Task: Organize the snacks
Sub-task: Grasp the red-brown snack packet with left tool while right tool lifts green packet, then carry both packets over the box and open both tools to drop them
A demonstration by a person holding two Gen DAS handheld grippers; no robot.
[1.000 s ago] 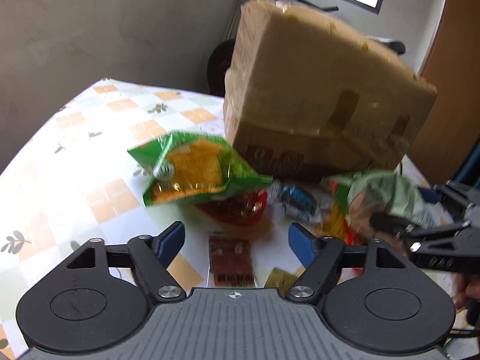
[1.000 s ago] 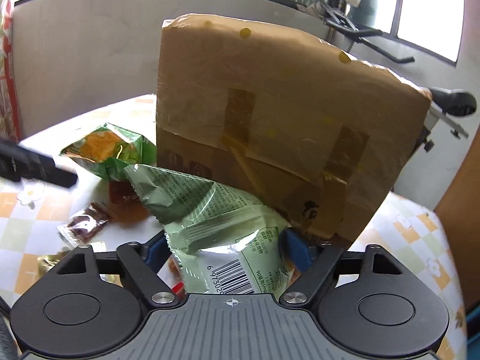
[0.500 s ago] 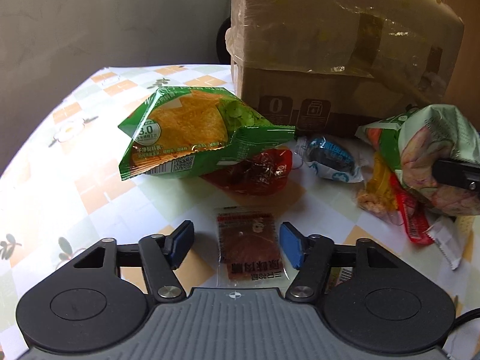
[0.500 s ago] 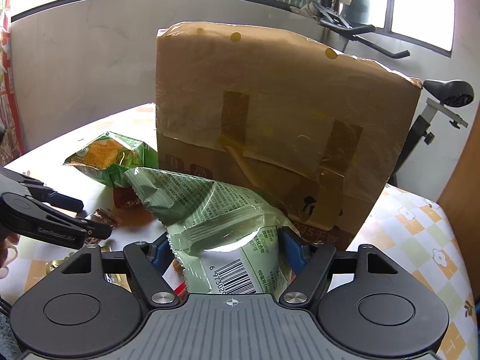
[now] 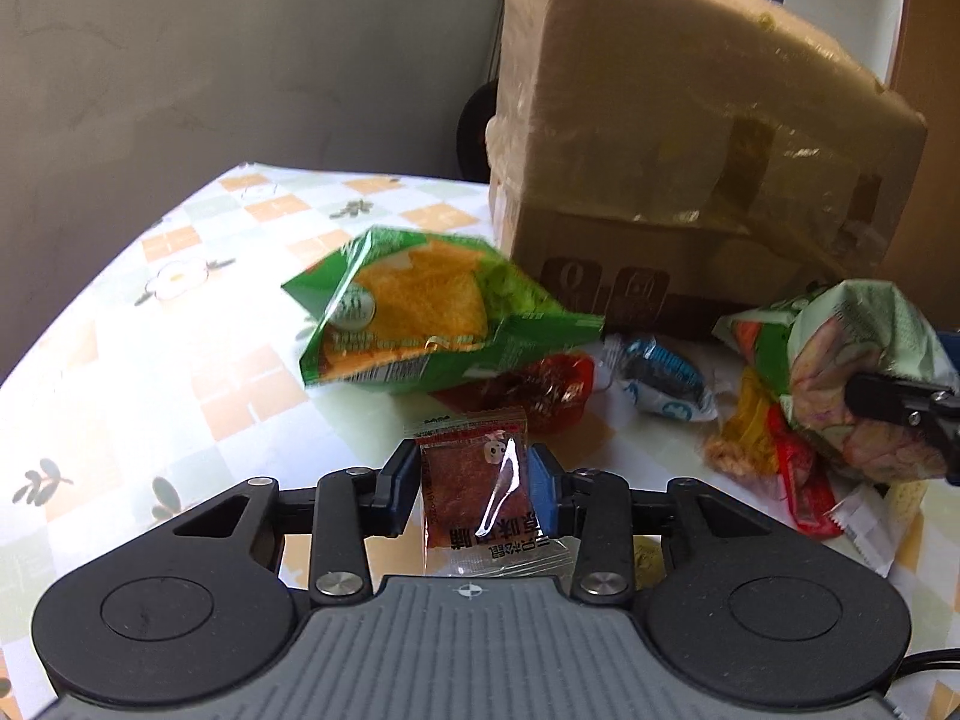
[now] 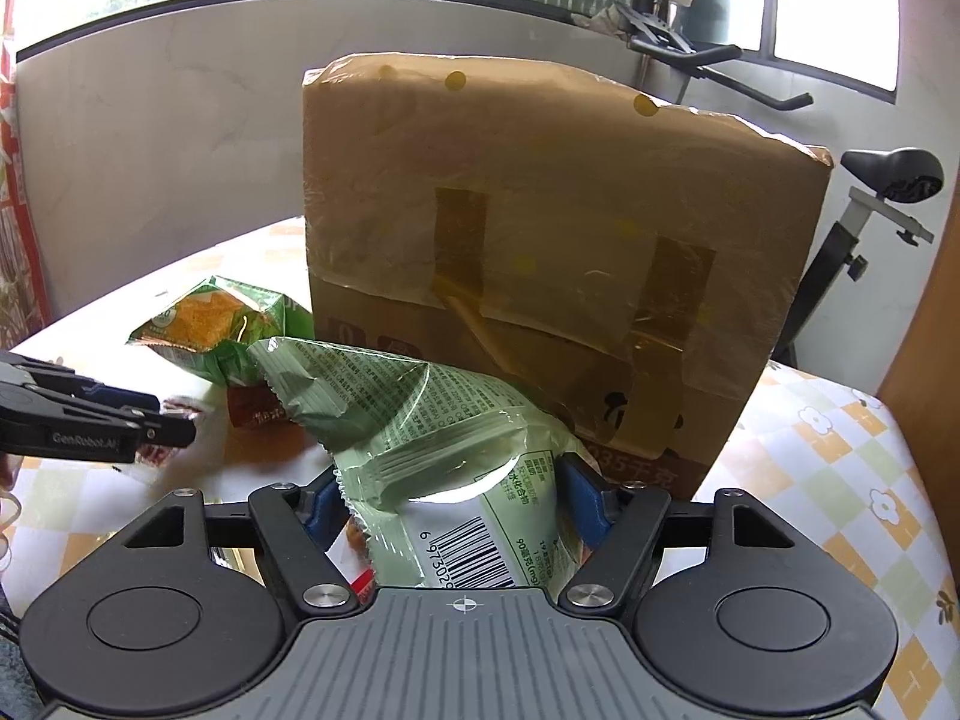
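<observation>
Left wrist view: the left gripper (image 5: 474, 483) pinches a small red sachet (image 5: 477, 483) between its blue pads, lifted above the bench (image 5: 180, 372). Beyond it a green chip bag (image 5: 420, 312) lies on a red packet (image 5: 540, 390), just beside a blue-wrapped snack (image 5: 660, 384), all near the box (image 5: 678, 168) (wrapped in clear film). The right gripper (image 6: 456, 498) clamps a pale green bag (image 6: 432, 420), held in front of that box.

Left gripper (image 6: 174, 433) side reads "GenRobot.AI", left of frame. Pale green snack bag (image 6: 444, 432) barcode, lower centre: "6 97302", also "90".
</observation>
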